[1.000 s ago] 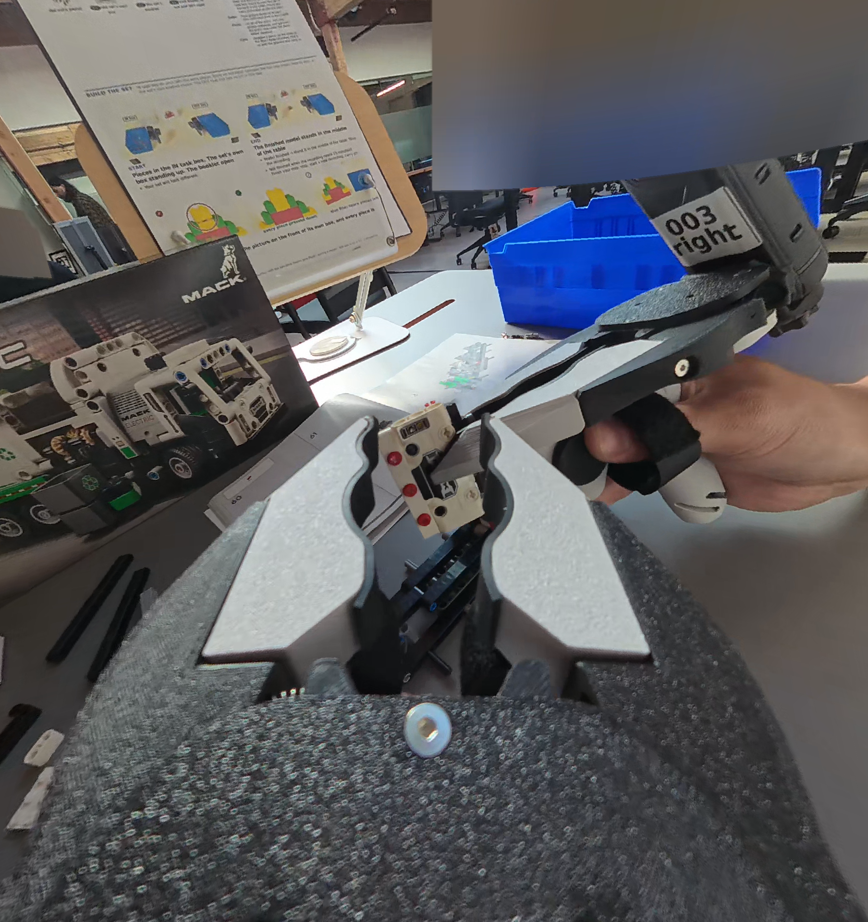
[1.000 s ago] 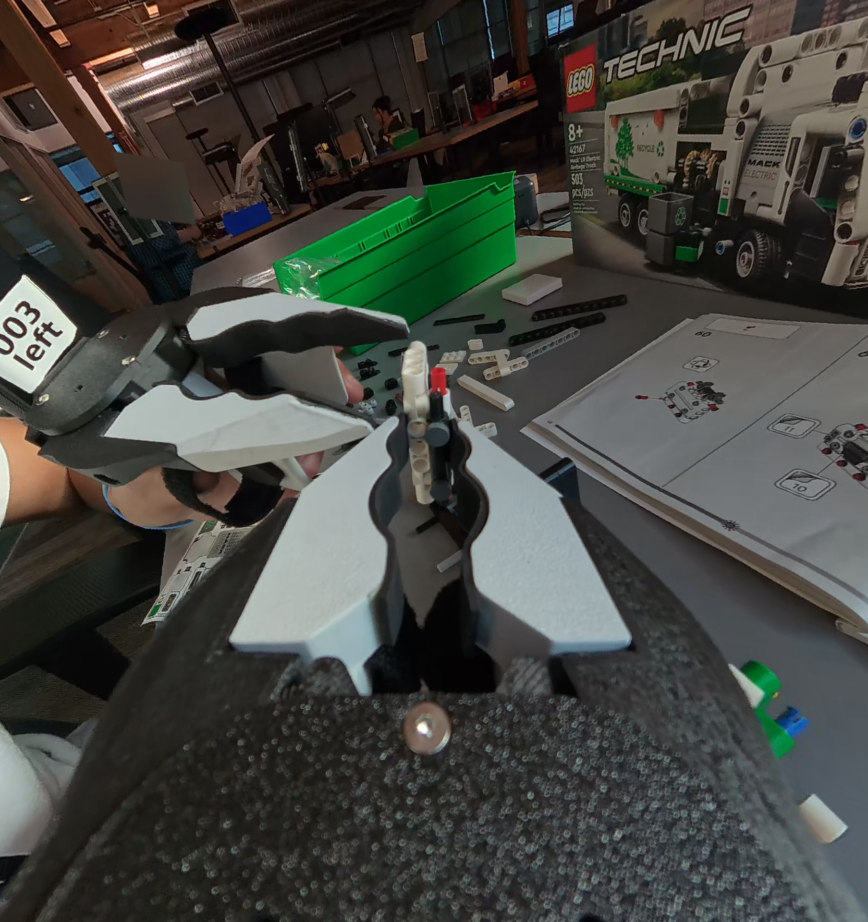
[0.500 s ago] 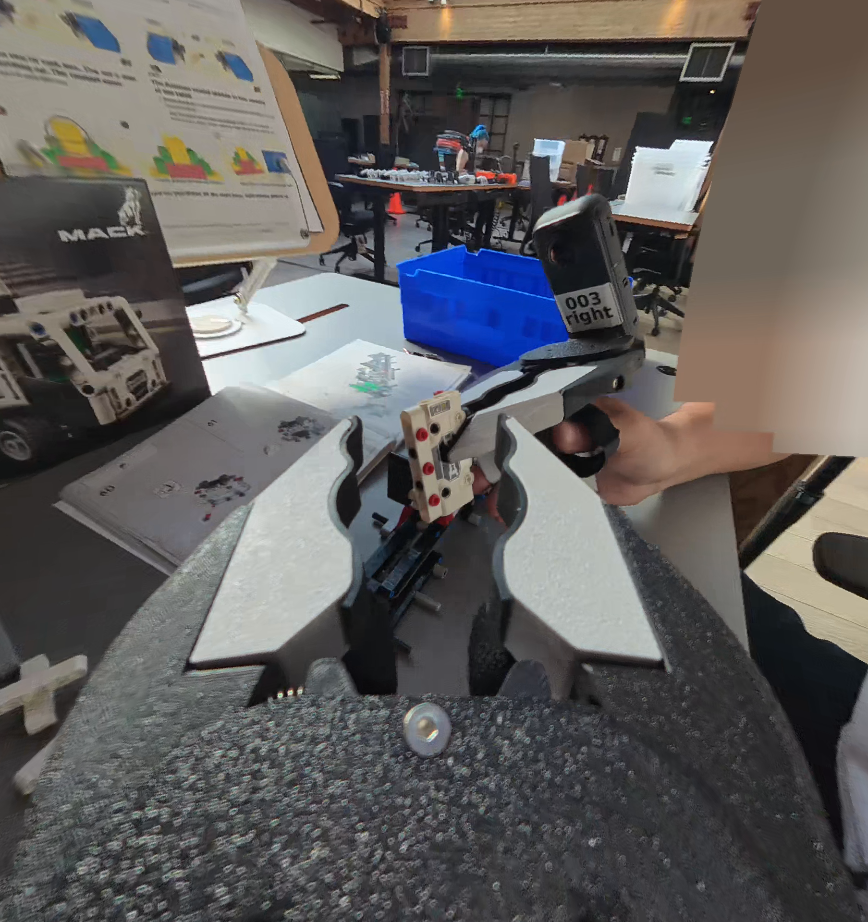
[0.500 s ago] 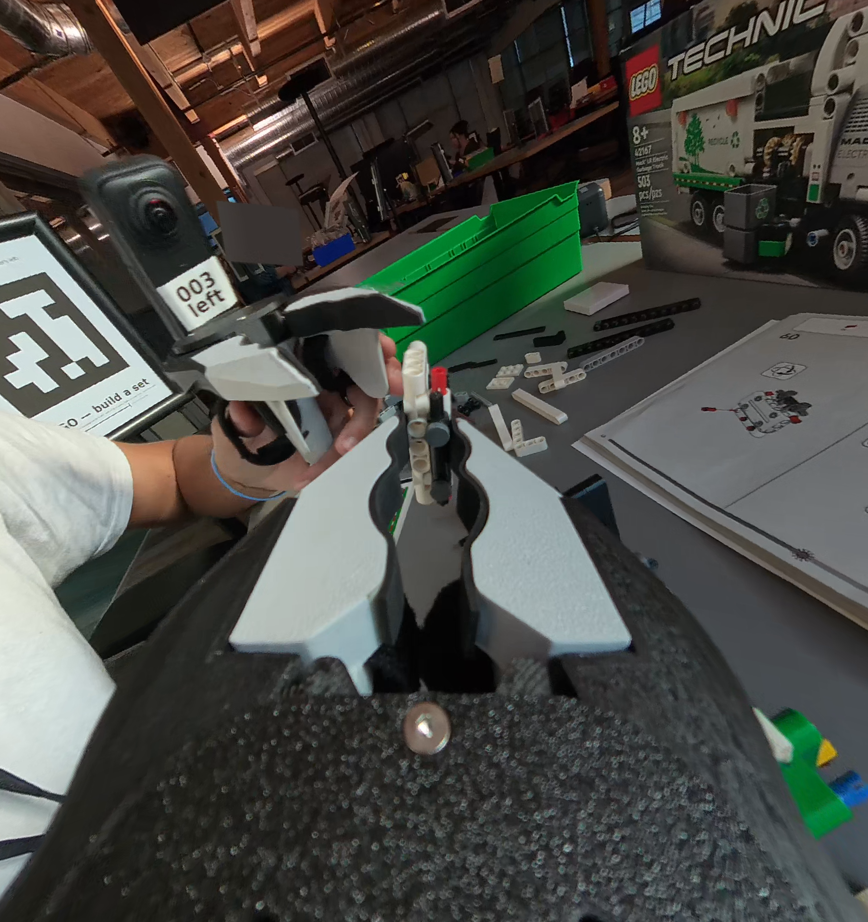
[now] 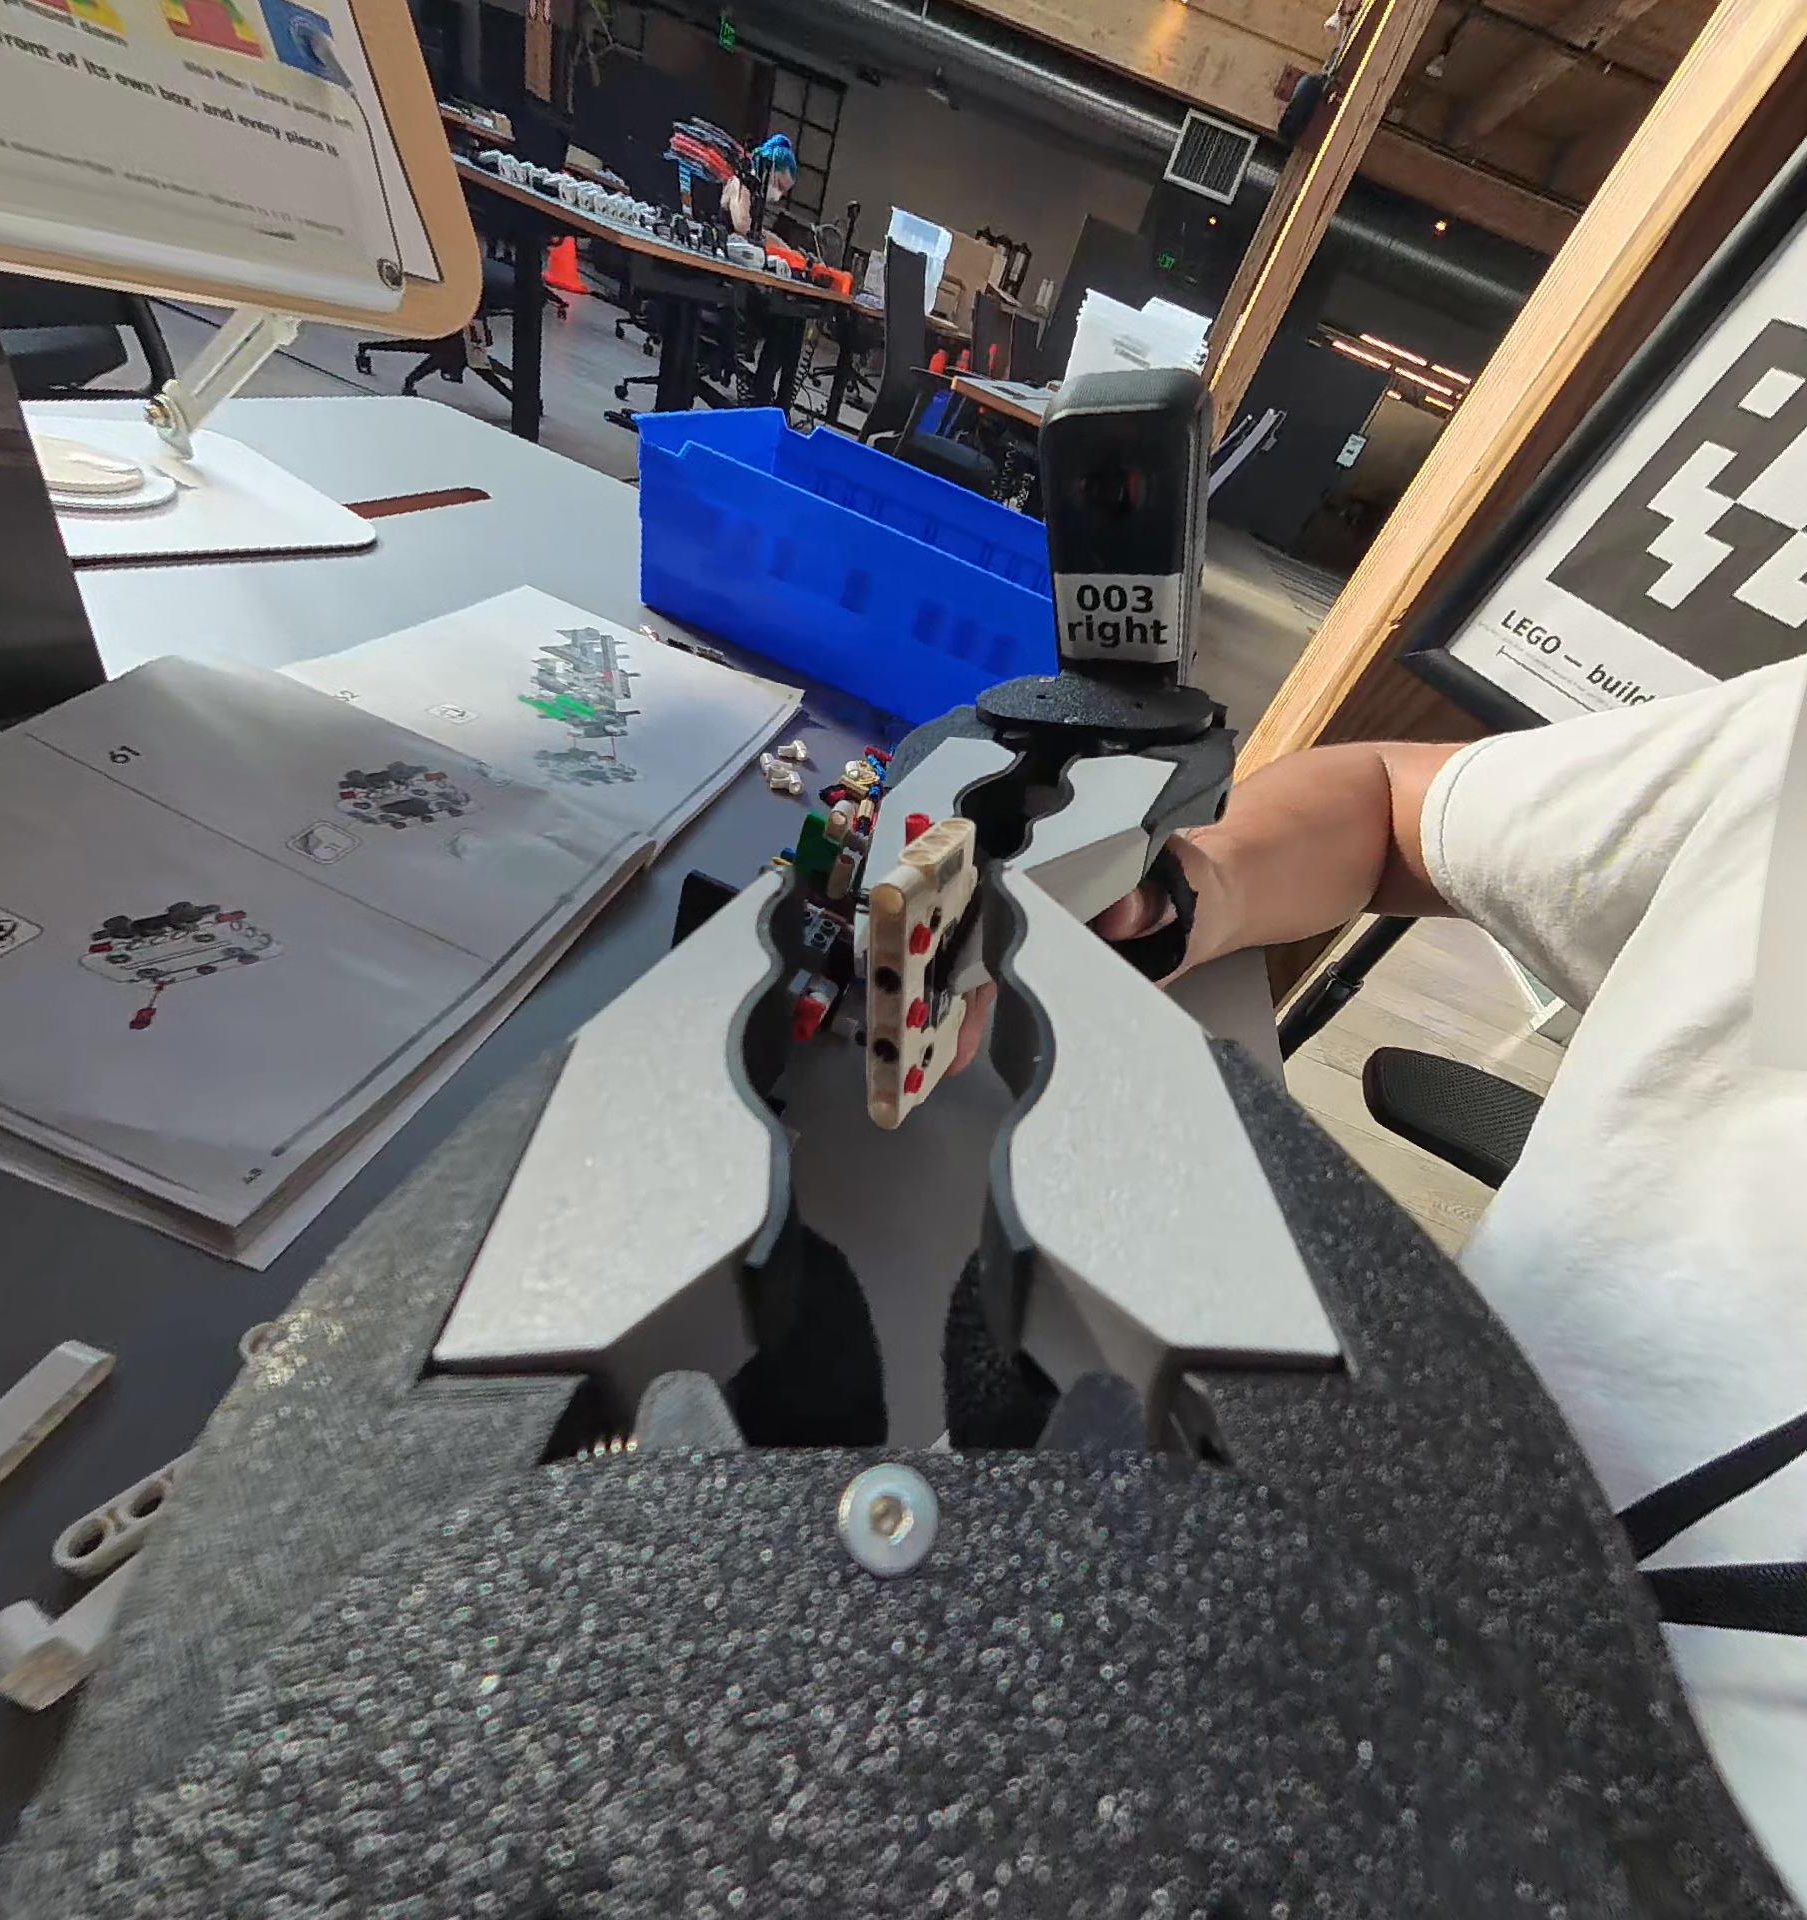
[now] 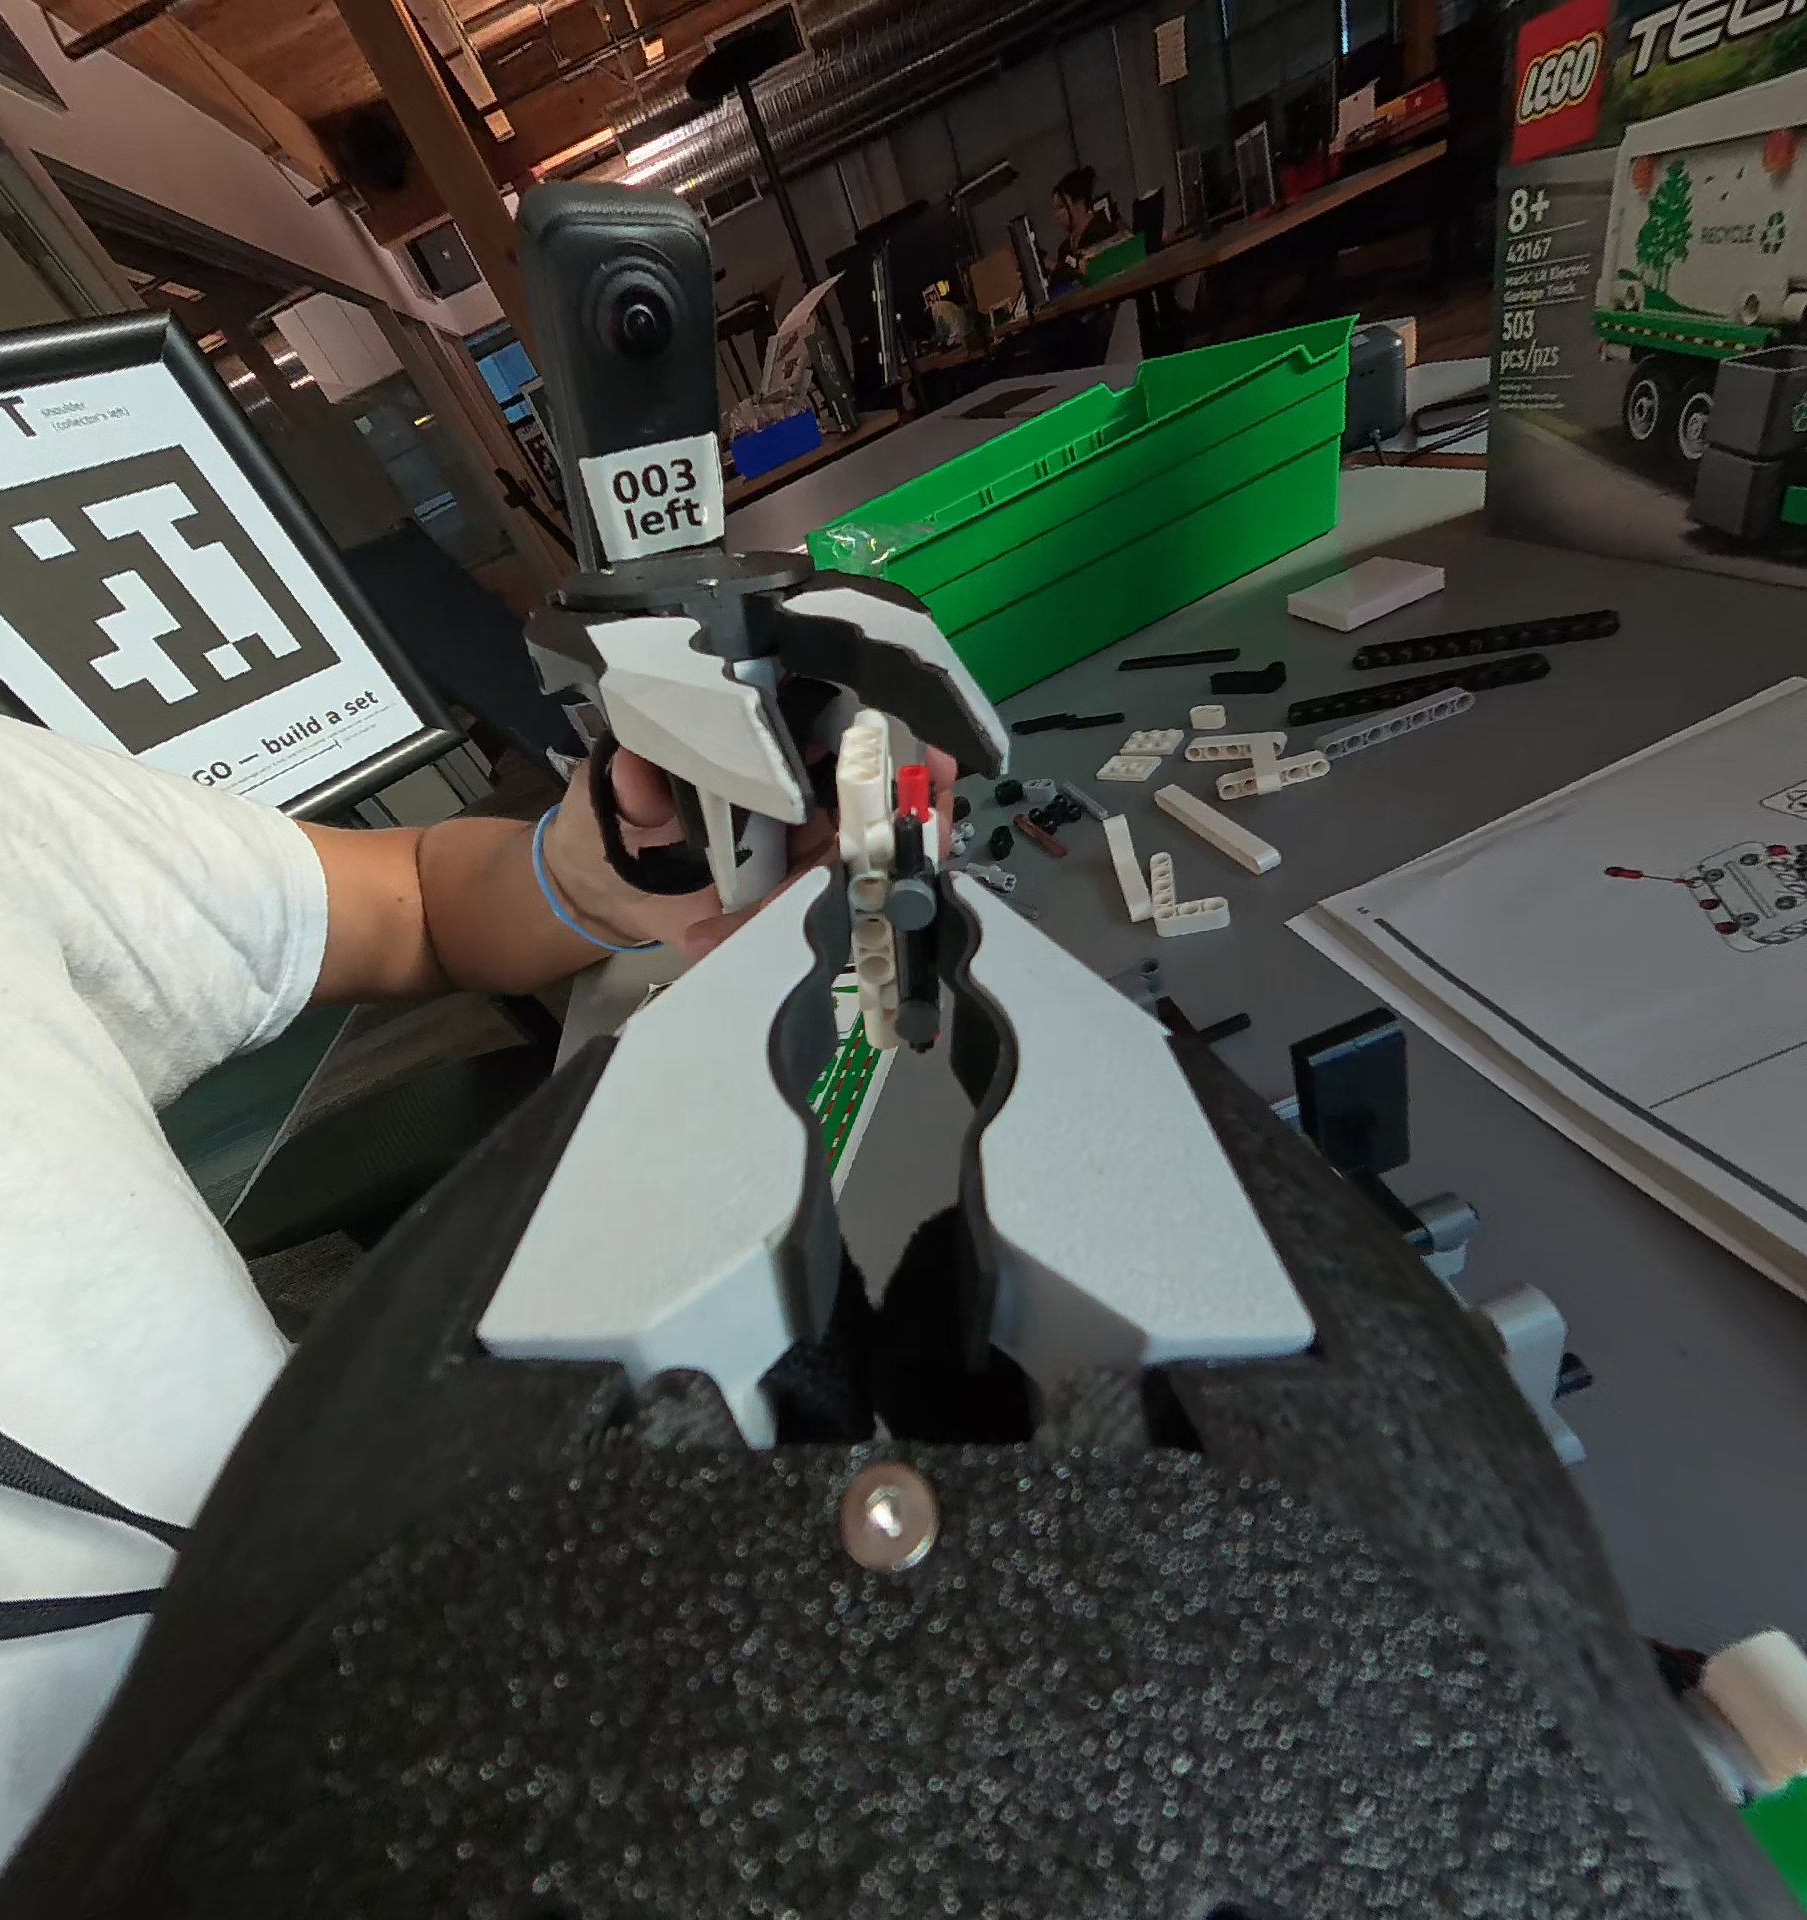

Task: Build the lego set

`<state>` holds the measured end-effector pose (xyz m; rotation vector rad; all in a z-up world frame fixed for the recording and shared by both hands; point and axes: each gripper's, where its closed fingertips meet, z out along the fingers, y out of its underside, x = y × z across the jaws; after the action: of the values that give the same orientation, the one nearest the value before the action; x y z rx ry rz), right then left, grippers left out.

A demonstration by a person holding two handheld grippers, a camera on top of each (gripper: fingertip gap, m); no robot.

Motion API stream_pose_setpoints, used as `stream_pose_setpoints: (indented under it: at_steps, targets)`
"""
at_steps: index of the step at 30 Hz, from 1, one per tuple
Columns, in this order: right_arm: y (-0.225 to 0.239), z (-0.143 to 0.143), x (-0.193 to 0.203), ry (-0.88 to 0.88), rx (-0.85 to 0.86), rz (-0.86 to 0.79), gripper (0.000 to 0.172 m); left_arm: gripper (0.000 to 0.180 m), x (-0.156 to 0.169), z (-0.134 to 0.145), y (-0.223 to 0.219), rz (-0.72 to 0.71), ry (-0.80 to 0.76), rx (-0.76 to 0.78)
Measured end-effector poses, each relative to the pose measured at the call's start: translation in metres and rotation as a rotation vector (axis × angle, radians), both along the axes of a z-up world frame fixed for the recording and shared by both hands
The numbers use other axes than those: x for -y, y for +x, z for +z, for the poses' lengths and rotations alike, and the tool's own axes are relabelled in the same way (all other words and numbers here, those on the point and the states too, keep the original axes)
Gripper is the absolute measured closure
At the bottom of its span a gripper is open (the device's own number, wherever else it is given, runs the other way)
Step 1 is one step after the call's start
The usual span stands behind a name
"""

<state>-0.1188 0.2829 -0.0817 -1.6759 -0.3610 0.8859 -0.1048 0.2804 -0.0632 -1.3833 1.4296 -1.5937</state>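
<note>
My right gripper (image 6: 894, 894) is shut on a small brick assembly (image 6: 883, 894) of white beams, black and grey parts and a red pin, held upright above the table. In the left wrist view the same assembly (image 5: 920, 966) shows its tan plate with red pins, with the right gripper (image 5: 982, 852) behind it. My left gripper (image 5: 888, 883) faces it, and the assembly stands between its fingers. There is a gap to the left finger (image 5: 670, 1039), and the right finger (image 5: 1107, 1039) is very near. The left gripper (image 6: 878, 769) is open around the assembly's top.
An open instruction booklet (image 5: 255, 883) lies on the dark table, with a blue bin (image 5: 837, 561) behind it. A green bin (image 6: 1117, 499), the set's box (image 6: 1688, 312) and several loose beams (image 6: 1221, 821) lie to the right. Small loose pieces (image 5: 837, 790) lie near the booklet. A framed marker sign (image 6: 140, 561) stands at the left. The tips of both grippers are at nearly the same place.
Both grippers swung toward the person with the assembly between them. My left gripper opened wider, then narrowed around the assembly. My right gripper kept its hold.
</note>
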Motion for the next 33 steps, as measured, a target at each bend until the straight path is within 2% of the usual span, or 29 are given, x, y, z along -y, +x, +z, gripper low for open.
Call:
stream_pose_setpoints:
  at_steps: [11, 22, 24, 27, 33]
  targets:
    - [-0.003, 0.000, 0.003, -0.010, -0.005, 0.026, 0.158, 0.160, 0.003, 0.003, -0.001, -0.013, 0.043, 0.025]
    - [-0.017, 0.016, 0.021, -0.042, -0.193, 0.223, 0.158, 0.150, 0.015, 0.014, -0.007, -0.181, -0.180, 0.070]
    - [-0.015, 0.013, 0.017, -0.060, -0.193, 0.206, 0.158, 0.156, 0.014, 0.013, -0.006, -0.169, -0.189, 0.066]
    - [-0.008, 0.008, 0.010, -0.071, -0.161, 0.133, 0.158, 0.155, 0.007, 0.016, -0.006, -0.123, -0.162, 0.092]
    - [-0.007, 0.008, 0.009, -0.075, -0.166, 0.125, 0.158, 0.155, 0.009, 0.013, -0.005, -0.103, -0.091, 0.096]
